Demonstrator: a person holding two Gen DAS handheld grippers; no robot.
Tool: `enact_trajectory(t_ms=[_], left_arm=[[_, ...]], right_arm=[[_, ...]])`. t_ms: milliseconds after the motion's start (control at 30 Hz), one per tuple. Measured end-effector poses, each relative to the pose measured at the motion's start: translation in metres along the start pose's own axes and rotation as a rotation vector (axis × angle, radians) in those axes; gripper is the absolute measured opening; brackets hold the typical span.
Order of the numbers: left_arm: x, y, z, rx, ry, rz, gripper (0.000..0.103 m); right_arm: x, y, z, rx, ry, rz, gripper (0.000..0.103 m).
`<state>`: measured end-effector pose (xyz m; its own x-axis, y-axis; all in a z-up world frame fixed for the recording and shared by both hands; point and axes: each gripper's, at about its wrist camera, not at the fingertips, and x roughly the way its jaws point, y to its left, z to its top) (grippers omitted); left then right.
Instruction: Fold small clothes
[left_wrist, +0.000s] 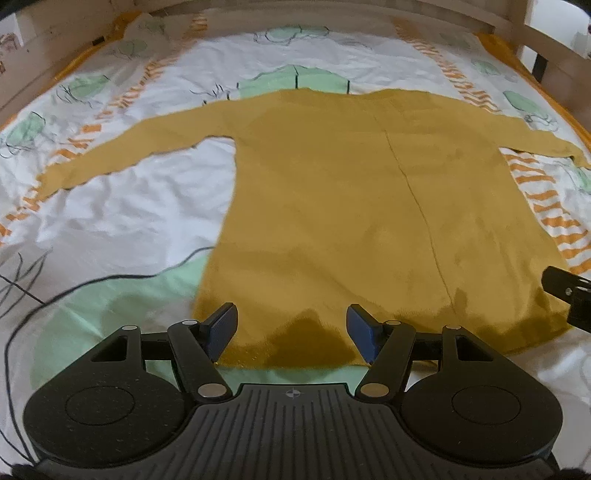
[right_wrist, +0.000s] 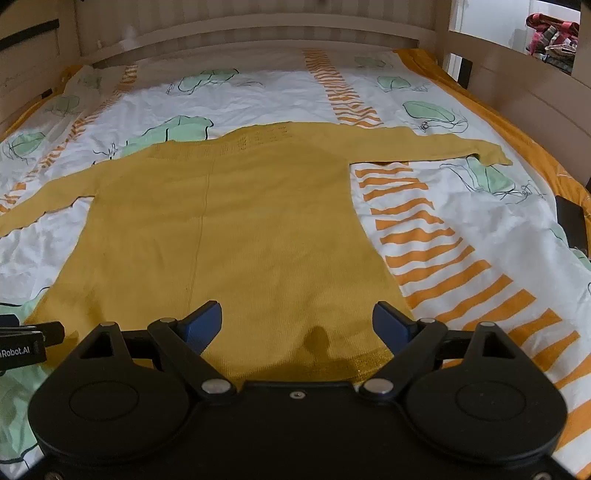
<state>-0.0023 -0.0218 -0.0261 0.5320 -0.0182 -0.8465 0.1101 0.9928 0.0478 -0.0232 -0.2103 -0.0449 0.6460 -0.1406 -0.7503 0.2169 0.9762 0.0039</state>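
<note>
So far nothing is folded: the yellow sweater (right_wrist: 229, 229) lies flat on the patterned bedspread (right_wrist: 443, 221), sleeves spread, with the left gripper (left_wrist: 291, 332) and right gripper (right_wrist: 297, 325) both wide open and empty over its hem. Likely next, each pinches a hem corner. A wooden bed frame (right_wrist: 258, 33) rings the mattress.

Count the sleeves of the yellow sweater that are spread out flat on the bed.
2. The left sleeve lies stretched out to the left, the right sleeve to the right, both flat on the bedsheet.
</note>
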Motion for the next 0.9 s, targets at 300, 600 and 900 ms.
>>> enact_trajectory(t_ms=[300, 600, 900], left_arm=[[0.004, -0.001, 0.003, -0.021, 0.037, -0.016, 0.064], [0.009, 0.0, 0.002, -0.03, 0.063, -0.044, 0.064], [0.011, 0.0, 0.002, -0.03, 0.077, -0.051, 0.064]], right_arm=[[0.003, 0.001, 0.0, -0.005, 0.01, 0.006, 0.089], [0.004, 0.005, 0.001, -0.014, 0.013, 0.012, 0.089], [0.005, 0.008, 0.002, -0.02, 0.016, 0.019, 0.089]])
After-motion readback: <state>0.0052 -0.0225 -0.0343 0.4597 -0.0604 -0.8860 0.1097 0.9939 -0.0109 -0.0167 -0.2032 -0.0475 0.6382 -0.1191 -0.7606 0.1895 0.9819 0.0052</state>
